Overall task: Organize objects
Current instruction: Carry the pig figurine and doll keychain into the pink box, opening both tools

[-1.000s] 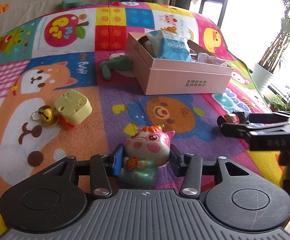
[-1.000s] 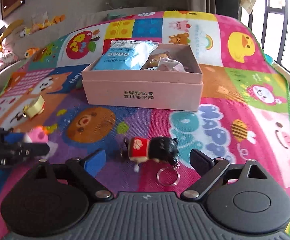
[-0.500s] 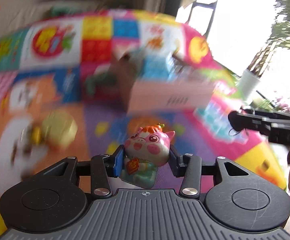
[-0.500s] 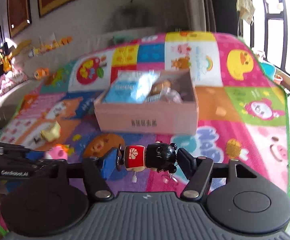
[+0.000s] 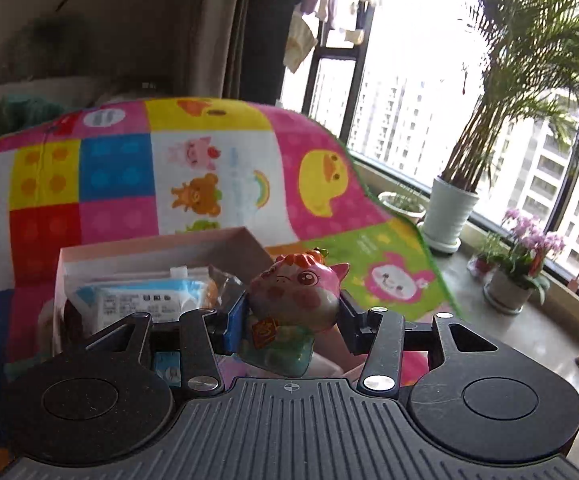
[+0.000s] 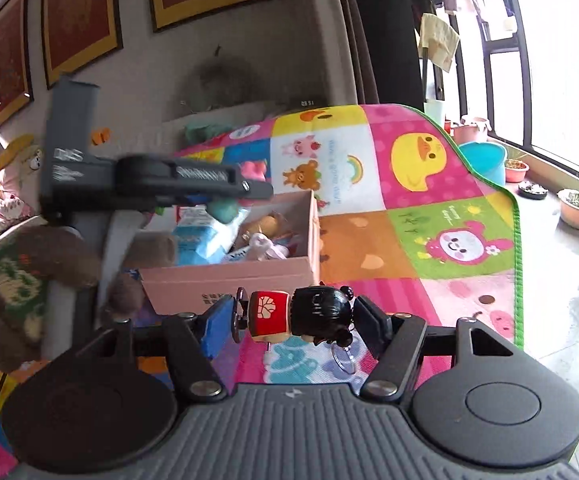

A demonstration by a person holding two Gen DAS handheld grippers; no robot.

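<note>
Your left gripper (image 5: 292,320) is clamped on the pink pig figurine (image 5: 295,300), pads tight on both sides of its head, held up over the pink box (image 5: 161,250). Your right gripper (image 6: 293,318) is closed on the black-haired doll keychain (image 6: 297,316), which lies sideways between the pads, its ring (image 6: 343,360) dangling below, just short of the box's near wall (image 6: 225,284).

Only the right wrist view shows the left tool from outside: its dark body (image 6: 153,182) reaches across above the box, with your gloved left hand (image 6: 21,292) at the box's left. It also shows the box interior: blue wipes pack (image 6: 205,240), a brown item and a pale wrapped item. The left wrist view shows the wipes pack (image 5: 145,300) close up, the box's far wall, and beyond it the window side with potted palm (image 5: 453,208) and pink flowers (image 5: 529,240).

The play mat (image 6: 421,216) runs bare to the right of the box up to its green edge; past that is floor with pots.

The figurine's base hides the box's right half in the left view. In the right view the figurine is mostly hidden behind the blurred left tool; only pink and teal bits show. The print on the box front is cut off by the doll.
</note>
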